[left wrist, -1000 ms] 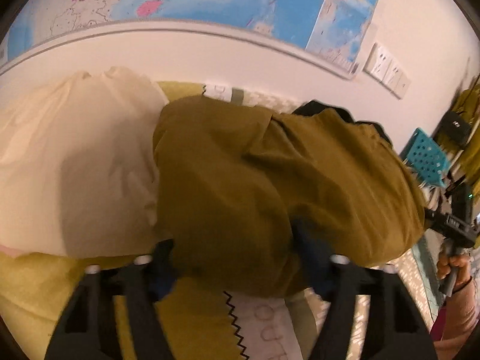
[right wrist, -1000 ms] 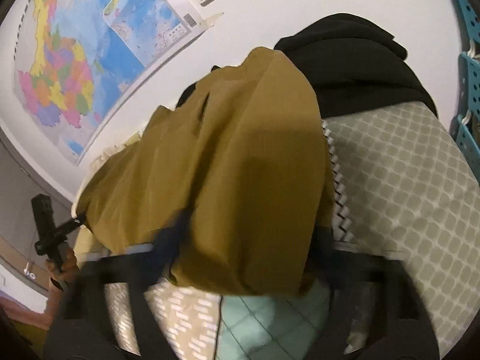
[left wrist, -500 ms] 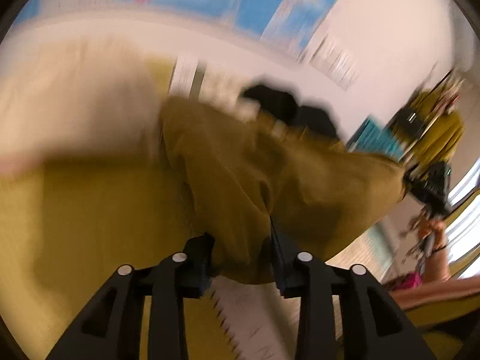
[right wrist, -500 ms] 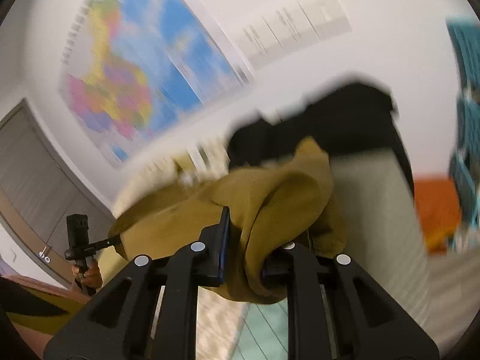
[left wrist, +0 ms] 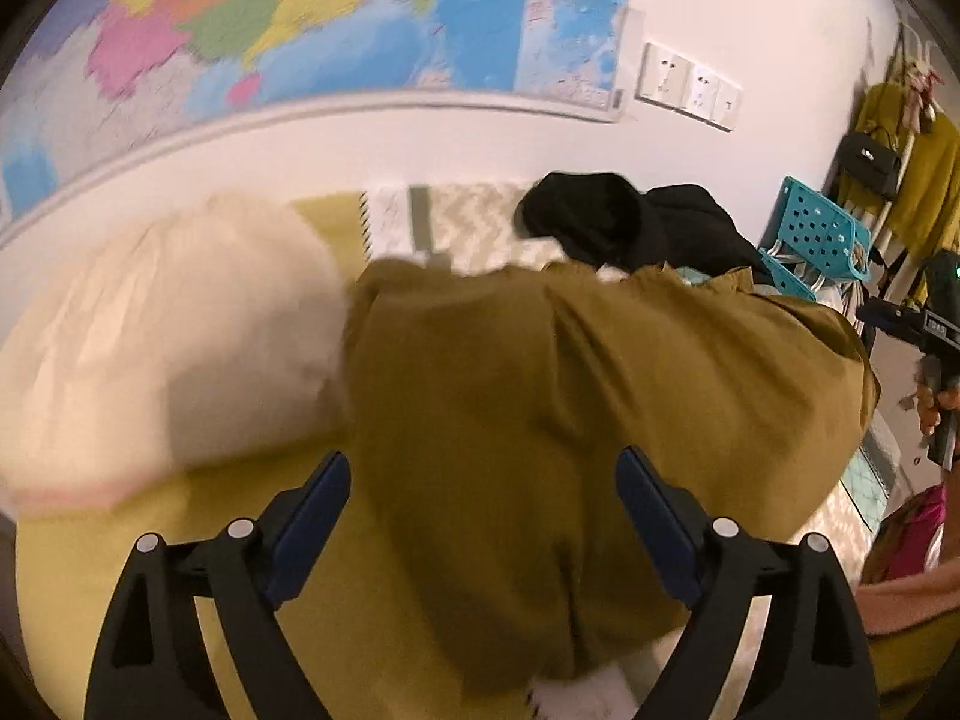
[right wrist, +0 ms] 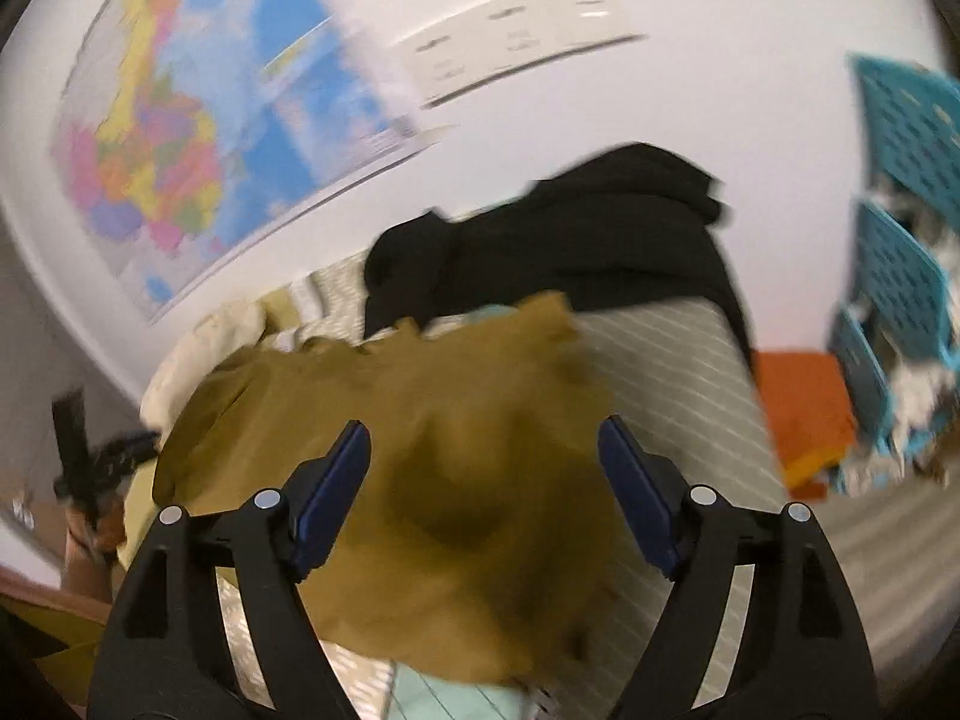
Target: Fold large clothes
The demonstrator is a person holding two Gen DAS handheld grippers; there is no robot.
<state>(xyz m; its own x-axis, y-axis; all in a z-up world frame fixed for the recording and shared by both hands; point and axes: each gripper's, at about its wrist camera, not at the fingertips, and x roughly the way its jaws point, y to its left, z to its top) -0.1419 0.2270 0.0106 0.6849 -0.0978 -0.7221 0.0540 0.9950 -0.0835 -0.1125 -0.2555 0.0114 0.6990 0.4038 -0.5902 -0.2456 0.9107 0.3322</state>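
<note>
An olive-brown garment lies bunched on the bed, filling the middle of the left wrist view. My left gripper is open, its fingers standing wide on either side of the cloth. In the right wrist view the same garment lies under my right gripper, which is also open with its jaws spread over the cloth. Neither gripper pinches fabric. Both views are blurred.
A cream garment lies left of the olive one on a yellow-green sheet. A black garment is piled at the back by the wall. Teal baskets stand at the right. A patterned grey bed cover lies beneath.
Both grippers were shut on the olive garment half a second ago; now both have opened and the garment has dropped flat onto the bed.
</note>
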